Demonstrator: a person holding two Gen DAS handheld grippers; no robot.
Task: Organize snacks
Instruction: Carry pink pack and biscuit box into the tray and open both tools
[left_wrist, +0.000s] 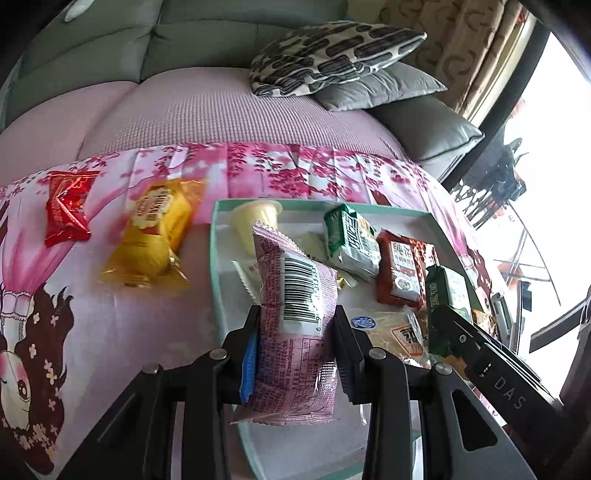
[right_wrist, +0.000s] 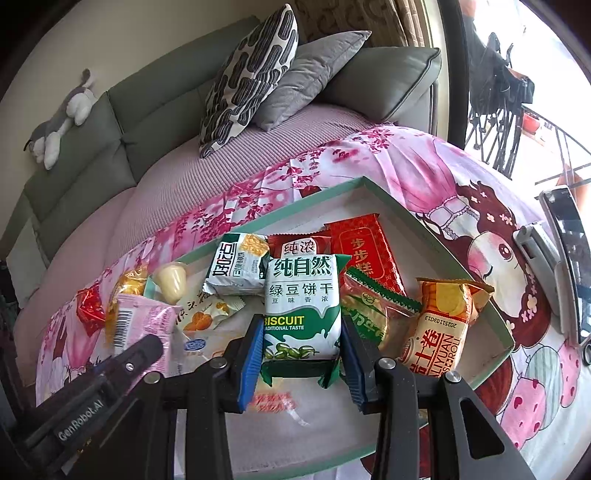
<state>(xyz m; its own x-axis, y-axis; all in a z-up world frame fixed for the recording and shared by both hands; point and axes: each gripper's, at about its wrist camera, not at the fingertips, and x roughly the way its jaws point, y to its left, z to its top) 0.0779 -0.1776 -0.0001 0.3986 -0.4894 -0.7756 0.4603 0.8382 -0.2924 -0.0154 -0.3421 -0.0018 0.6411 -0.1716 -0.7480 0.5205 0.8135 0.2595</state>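
My left gripper (left_wrist: 295, 325) is shut on a pink snack packet (left_wrist: 295, 314) with a barcode, held over the left part of the pale green tray (left_wrist: 216, 258). My right gripper (right_wrist: 301, 332) is shut on a green and white biscuit packet (right_wrist: 303, 302), held over the middle of the tray (right_wrist: 461, 258). In the left wrist view the biscuit packet (left_wrist: 448, 291) and right gripper show at the right. In the right wrist view the pink packet (right_wrist: 140, 325) and left gripper show at the lower left. A red candy (left_wrist: 66, 214) and a yellow packet (left_wrist: 155, 236) lie on the pink cloth left of the tray.
The tray holds several snacks: a jelly cup (left_wrist: 256, 221), a green and white cracker packet (left_wrist: 351, 240), a red packet (right_wrist: 364, 258), an orange egg roll packet (right_wrist: 443, 325). A phone on a stand (right_wrist: 565, 266) is right of the tray. Pillows (left_wrist: 332, 55) lie on the sofa behind.
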